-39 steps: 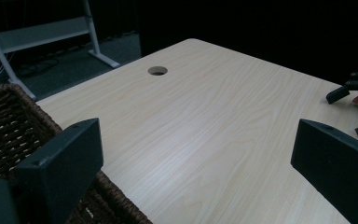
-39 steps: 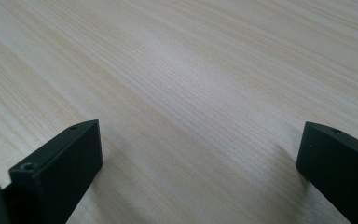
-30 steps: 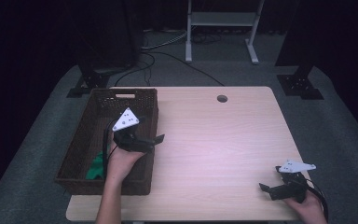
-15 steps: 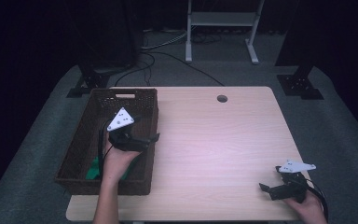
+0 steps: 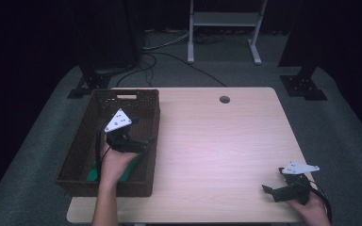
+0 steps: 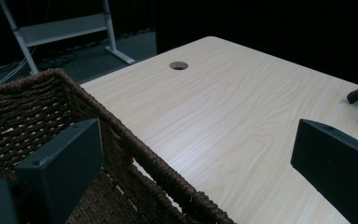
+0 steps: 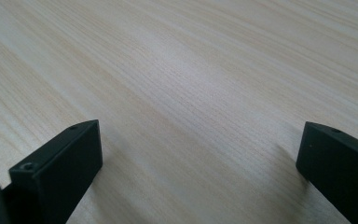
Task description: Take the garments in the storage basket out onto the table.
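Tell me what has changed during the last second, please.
The left gripper moved a little toward the person's left, further over the basket, with its jaws open and empty. The right gripper stayed at the table's near right corner, also open. The green thing in the basket did not move.

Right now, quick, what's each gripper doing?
Left gripper: open, holding nothing, above the basket.
Right gripper: open, holding nothing, low over the table.
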A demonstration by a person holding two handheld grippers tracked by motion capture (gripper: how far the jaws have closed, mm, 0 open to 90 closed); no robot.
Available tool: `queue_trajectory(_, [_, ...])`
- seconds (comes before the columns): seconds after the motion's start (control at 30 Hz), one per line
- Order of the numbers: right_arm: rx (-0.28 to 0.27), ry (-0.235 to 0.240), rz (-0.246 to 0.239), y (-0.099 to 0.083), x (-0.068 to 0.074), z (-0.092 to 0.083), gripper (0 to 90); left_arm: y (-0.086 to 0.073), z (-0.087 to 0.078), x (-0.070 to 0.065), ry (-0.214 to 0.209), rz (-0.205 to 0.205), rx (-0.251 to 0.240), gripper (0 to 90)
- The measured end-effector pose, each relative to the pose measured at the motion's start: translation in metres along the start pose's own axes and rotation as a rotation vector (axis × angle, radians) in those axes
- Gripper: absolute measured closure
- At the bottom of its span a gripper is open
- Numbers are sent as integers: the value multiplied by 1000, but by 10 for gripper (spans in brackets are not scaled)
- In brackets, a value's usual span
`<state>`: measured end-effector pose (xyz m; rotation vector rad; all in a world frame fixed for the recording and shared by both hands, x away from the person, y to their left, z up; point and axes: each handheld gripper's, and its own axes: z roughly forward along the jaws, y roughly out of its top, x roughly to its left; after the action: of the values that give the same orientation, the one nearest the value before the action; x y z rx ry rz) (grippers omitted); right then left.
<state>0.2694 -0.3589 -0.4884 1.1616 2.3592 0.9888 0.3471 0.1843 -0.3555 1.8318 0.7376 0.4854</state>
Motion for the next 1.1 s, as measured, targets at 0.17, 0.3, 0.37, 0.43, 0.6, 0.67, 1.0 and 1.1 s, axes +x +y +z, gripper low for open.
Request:
queue_trajectory(0.17, [0,0,0,0,0,0,0,-2,-3,4,11,-7,2,13])
queue_trajectory(0.3, [0,0,0,0,0,0,0,-3,-5,6,19,-10,2,13])
queue_trajectory(0.37, [0,0,0,0,0,0,0,-4,-7,8,23,-13,0,13])
queue_trajectory(0.43, [0,0,0,0,0,0,0,-4,-8,9,27,-15,-2,13])
queue_trajectory(0.6, [0,0,0,0,0,0,0,-5,-11,11,36,-13,0,13])
queue_trajectory(0.67, [0,0,0,0,0,0,0,-6,-12,12,39,-10,0,13])
queue_trajectory(1.0, [0,0,0,0,0,0,0,-8,-14,16,54,-12,8,13])
queue_trajectory(1.1, [0,0,0,0,0,0,0,-10,-15,17,58,-14,9,13])
